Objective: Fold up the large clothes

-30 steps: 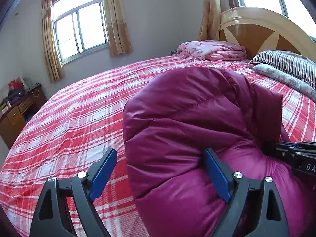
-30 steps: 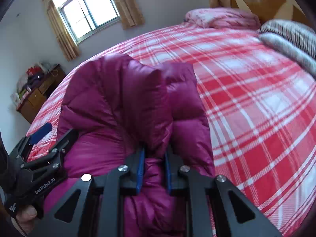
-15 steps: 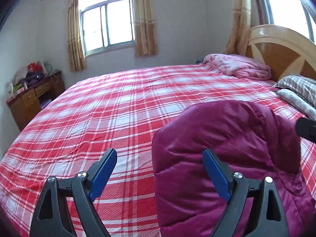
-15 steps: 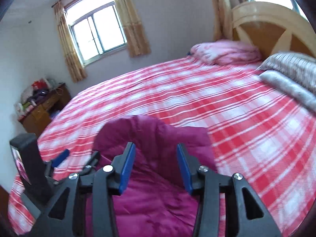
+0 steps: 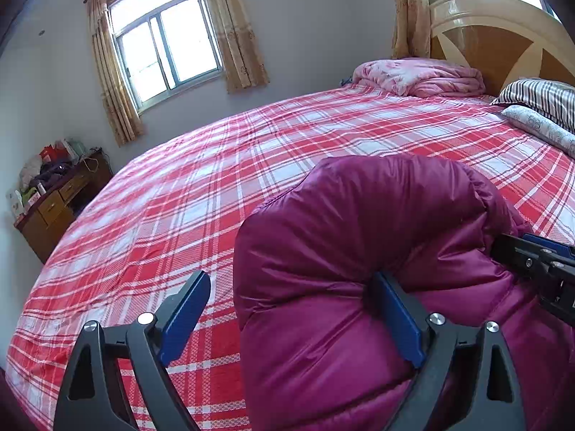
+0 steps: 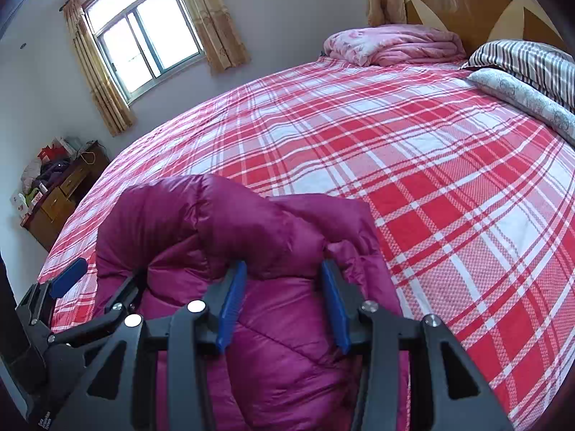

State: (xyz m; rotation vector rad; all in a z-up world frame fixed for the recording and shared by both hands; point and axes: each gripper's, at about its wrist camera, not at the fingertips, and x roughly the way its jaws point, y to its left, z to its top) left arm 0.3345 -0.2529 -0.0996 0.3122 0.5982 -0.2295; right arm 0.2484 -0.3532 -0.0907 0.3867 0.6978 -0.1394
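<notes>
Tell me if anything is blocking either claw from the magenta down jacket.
Nothing visible blocks them. The magenta down jacket bulges right against the open left claw and the open right claw, on the plaid bedsheet. The pink quilt lies far off.

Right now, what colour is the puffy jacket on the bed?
Magenta-purple. The puffy jacket shows best in the right wrist view, lying on the red-and-white plaid bedsheet.
</notes>
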